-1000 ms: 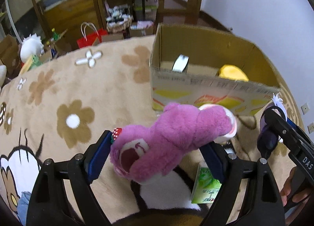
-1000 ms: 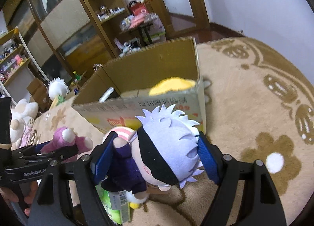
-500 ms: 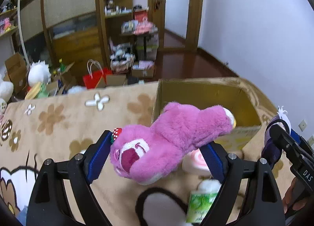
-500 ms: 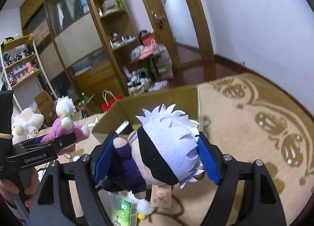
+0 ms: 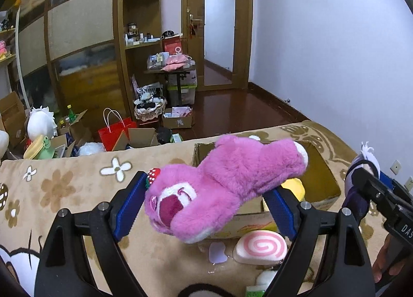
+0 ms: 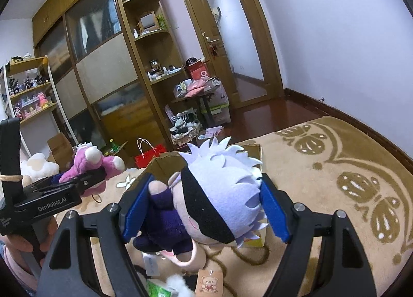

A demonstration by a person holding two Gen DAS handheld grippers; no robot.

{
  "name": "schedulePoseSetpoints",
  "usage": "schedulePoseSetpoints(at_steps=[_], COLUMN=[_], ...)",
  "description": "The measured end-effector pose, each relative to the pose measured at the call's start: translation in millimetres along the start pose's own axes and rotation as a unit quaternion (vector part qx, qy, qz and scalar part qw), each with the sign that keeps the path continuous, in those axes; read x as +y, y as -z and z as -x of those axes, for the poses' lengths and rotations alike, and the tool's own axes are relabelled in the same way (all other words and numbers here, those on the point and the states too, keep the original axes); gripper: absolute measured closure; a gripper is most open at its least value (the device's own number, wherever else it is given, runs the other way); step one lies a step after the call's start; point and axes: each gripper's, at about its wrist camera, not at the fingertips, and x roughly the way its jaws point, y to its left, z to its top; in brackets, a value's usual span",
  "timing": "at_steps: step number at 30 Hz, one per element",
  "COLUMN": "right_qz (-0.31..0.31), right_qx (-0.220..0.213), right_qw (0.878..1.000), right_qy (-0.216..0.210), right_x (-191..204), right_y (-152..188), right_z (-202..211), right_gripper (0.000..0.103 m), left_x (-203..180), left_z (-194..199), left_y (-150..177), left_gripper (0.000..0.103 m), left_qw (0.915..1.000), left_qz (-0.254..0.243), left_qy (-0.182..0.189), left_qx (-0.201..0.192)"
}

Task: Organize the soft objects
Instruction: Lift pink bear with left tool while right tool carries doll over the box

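My left gripper (image 5: 204, 206) is shut on a pink plush bear (image 5: 219, 188), held in the air above the near wall of an open cardboard box (image 5: 325, 183). The bear also shows at the left of the right wrist view (image 6: 90, 165). My right gripper (image 6: 204, 212) is shut on a plush doll with white spiky hair, a black blindfold and purple clothes (image 6: 211, 201), held above the carpet in front of the box (image 6: 165, 163). A yellow plush (image 5: 294, 186) lies inside the box.
A pink swirl roll plush (image 5: 260, 246) and a green carton (image 6: 160, 289) lie on the beige flower carpet (image 5: 64, 188) in front of the box. A red bag (image 5: 116, 129), small boxes and shelves stand beyond the carpet's far edge.
Both grippers have risen with their plush toys. The box now sits lower and smaller in both views, and more of the room shows.
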Motion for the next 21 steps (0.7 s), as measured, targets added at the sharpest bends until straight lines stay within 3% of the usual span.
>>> schedulePoseSetpoints(at_steps=[21], right_qz=[-0.004], right_qx=[-0.003], right_qw=[1.0], right_qy=[0.004], right_x=[-8], right_y=[-18], right_z=[-48], right_gripper=[0.018], left_x=[-5], left_z=[-53], left_y=[-3], left_gripper=[0.016], left_qw=[0.9994], left_qz=[-0.005], left_qy=[-0.008], left_qx=[0.034])
